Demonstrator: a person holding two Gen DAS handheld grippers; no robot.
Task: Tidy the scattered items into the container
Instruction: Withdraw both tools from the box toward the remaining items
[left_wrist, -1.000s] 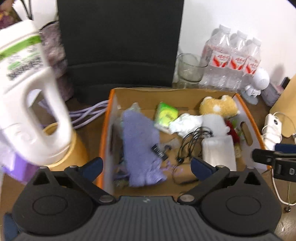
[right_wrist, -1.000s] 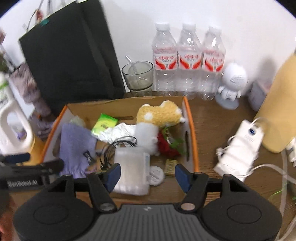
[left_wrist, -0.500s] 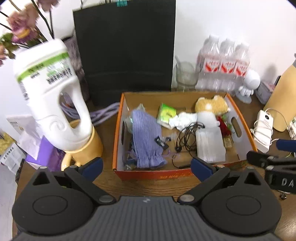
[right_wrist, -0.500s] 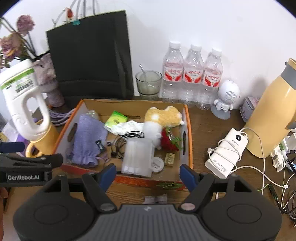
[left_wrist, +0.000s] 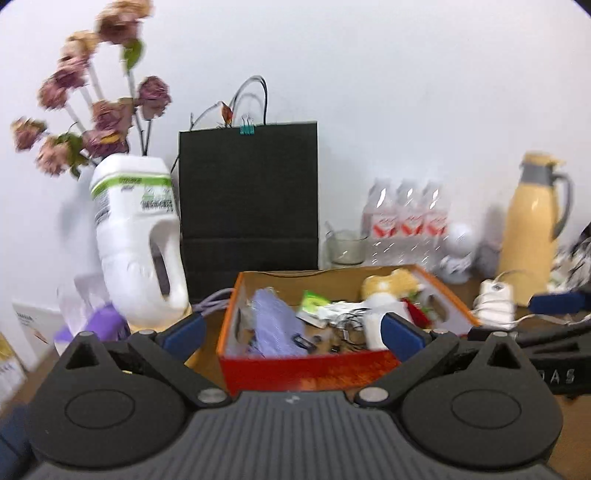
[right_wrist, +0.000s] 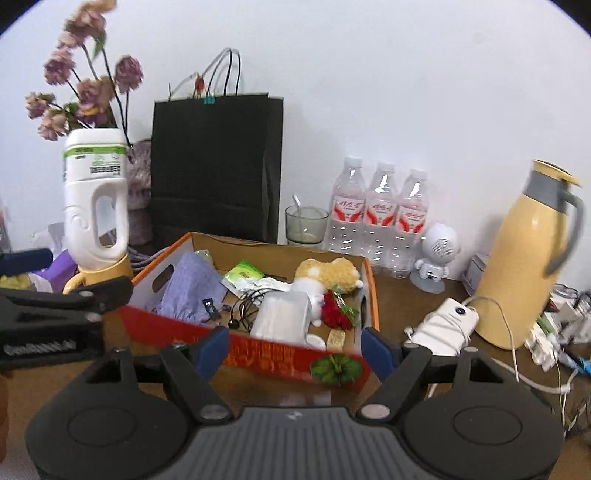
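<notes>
Far left: left gripper (right_wrist: 66, 291) wide open and empty, short of the orange box (right_wrist: 258, 354) on the wooden table (right_wrist: 399, 295). In the box: lilac cloth (right_wrist: 192, 288), earphone cable (right_wrist: 243, 306), translucent case (right_wrist: 284, 314), plush toy (right_wrist: 328, 273). Right: right gripper (right_wrist: 293, 349) spread wide, nothing held, near wall between its fingers; probably scan outside for strays like the green sprig (right_wrist: 336, 367), then approach low.

A black bag (right_wrist: 217, 166) stands by the wall, near three water bottles (right_wrist: 380, 214) and a yellow jug (right_wrist: 528, 258).
</notes>
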